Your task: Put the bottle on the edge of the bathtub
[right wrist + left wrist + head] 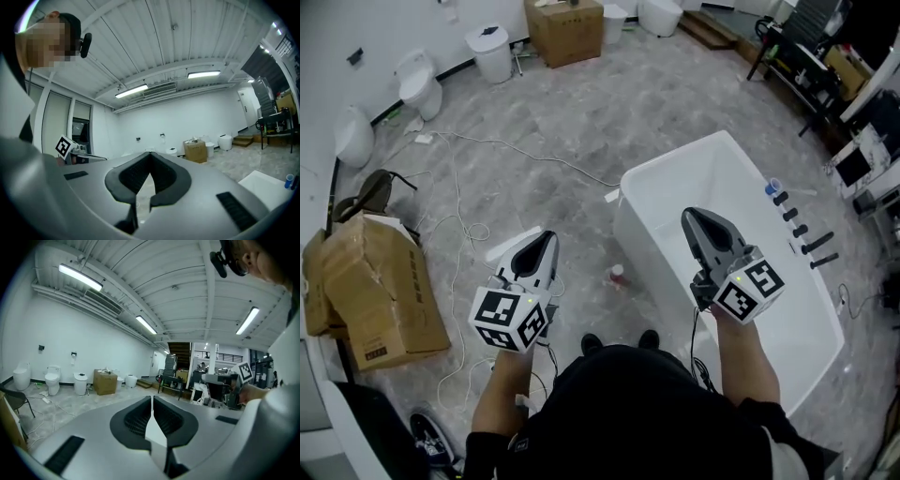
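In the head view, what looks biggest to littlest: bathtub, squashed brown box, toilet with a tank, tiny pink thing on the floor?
1. bathtub
2. squashed cardboard box
3. toilet with a tank
4. tiny pink thing
The toilet stands farther away, so its true size is unsure.

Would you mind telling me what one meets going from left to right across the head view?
Cardboard box → left gripper → small pinkish item on the floor → right gripper → small blue item → row of dark objects. The bathtub spans several of these, so I left it out.
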`<state>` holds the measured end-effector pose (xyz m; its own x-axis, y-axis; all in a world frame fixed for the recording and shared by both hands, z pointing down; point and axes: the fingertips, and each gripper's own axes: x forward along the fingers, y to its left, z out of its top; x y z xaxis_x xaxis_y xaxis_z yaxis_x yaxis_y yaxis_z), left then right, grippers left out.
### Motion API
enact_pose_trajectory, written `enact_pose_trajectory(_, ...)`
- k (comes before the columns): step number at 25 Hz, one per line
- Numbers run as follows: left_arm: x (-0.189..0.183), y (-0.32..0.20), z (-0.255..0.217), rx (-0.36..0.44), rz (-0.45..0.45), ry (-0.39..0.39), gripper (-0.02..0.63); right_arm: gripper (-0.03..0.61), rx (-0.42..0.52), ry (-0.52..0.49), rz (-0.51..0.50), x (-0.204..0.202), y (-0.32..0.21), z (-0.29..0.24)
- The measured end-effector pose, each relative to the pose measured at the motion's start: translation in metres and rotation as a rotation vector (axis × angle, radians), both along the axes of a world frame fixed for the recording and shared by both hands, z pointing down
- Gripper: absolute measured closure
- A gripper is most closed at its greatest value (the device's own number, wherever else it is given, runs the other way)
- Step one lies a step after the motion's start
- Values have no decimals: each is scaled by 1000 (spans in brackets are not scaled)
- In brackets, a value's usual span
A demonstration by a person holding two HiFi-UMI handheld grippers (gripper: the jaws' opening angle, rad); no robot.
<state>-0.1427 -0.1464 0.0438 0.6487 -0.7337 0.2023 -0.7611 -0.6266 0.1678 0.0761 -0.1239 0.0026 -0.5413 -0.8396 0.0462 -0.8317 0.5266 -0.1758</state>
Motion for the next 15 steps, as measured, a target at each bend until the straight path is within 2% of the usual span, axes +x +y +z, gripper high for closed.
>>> enact_pose_trajectory(3, 18, -17, -25, 30, 27, 30, 586, 551, 14, 16, 4, 1, -12, -6)
enact_pose_trajectory(6, 44, -28, -44, 76, 72, -8, 586, 551, 73, 40, 16, 8, -14, -22)
enact_pose_trajectory(9, 70, -30, -53, 107, 78, -37, 586, 551, 121, 77, 9, 22, -2, -36)
enact_pose_trajectory(12, 94, -30, -58, 101, 58, 8, 586, 551, 116, 58, 15, 52, 2, -39)
enact_pose_trajectory(15, 110, -28, -54, 74, 51, 43, 586, 551, 76, 16, 70, 88, -3, -32)
